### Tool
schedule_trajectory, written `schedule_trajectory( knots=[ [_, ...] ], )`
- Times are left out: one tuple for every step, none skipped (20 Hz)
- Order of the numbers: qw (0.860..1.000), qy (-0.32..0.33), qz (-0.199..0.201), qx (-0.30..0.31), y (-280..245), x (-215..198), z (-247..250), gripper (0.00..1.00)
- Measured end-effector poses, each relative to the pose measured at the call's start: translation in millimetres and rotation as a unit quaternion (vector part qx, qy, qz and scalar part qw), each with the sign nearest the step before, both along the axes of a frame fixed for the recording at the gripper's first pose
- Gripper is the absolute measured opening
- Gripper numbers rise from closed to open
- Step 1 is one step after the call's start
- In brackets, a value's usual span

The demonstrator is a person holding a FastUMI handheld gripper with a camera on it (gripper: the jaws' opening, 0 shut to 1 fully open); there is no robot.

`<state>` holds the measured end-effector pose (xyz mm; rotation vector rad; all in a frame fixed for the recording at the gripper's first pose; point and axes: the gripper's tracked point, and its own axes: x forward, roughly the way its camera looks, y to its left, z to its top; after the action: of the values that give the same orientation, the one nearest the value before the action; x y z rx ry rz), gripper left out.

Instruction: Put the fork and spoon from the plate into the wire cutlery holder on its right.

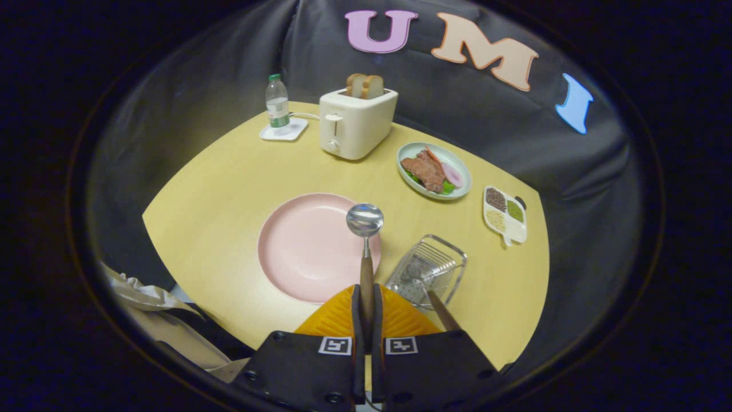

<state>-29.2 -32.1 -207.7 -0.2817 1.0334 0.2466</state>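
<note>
Clamping the spoon (365, 252) by its wooden handle, the jaws of the gripper (366, 312) hold it pointing straight ahead, its bowl raised over the right edge of the pink plate (303, 246). To the right of the spoon lies the wire cutlery holder (432, 269) with the fork (426, 286) already in it, handle toward the near side. Judging from this, the spoon must swing right and tip bowl-down.

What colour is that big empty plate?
Pale pink plate, seen in the gripper view.
</note>
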Motion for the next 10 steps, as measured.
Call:
schedule_trajectory(
  knots=[
    [1.000,0.004,-0.005,-0.007,-12,-1,3,0.07],
    [1.000,0.006,-0.010,-0.015,-23,-2,6,0.07],
    [1.000,0.009,-0.016,-0.020,-33,-2,7,0.07],
    [0.999,0.015,-0.022,-0.024,-41,-3,7,0.07],
    [0.999,0.023,-0.028,-0.026,-48,-6,7,0.07],
    [0.999,0.030,-0.032,-0.028,-54,-8,6,0.07],
    [0.998,0.038,-0.035,-0.033,-61,-10,4,0.07],
    [0.998,0.042,-0.037,-0.035,-64,-11,3,0.07],
    [0.998,0.048,-0.037,-0.036,-65,-13,1,0.08],
    [0.997,0.052,-0.037,-0.035,-65,-13,-1,0.08]
  ],
)
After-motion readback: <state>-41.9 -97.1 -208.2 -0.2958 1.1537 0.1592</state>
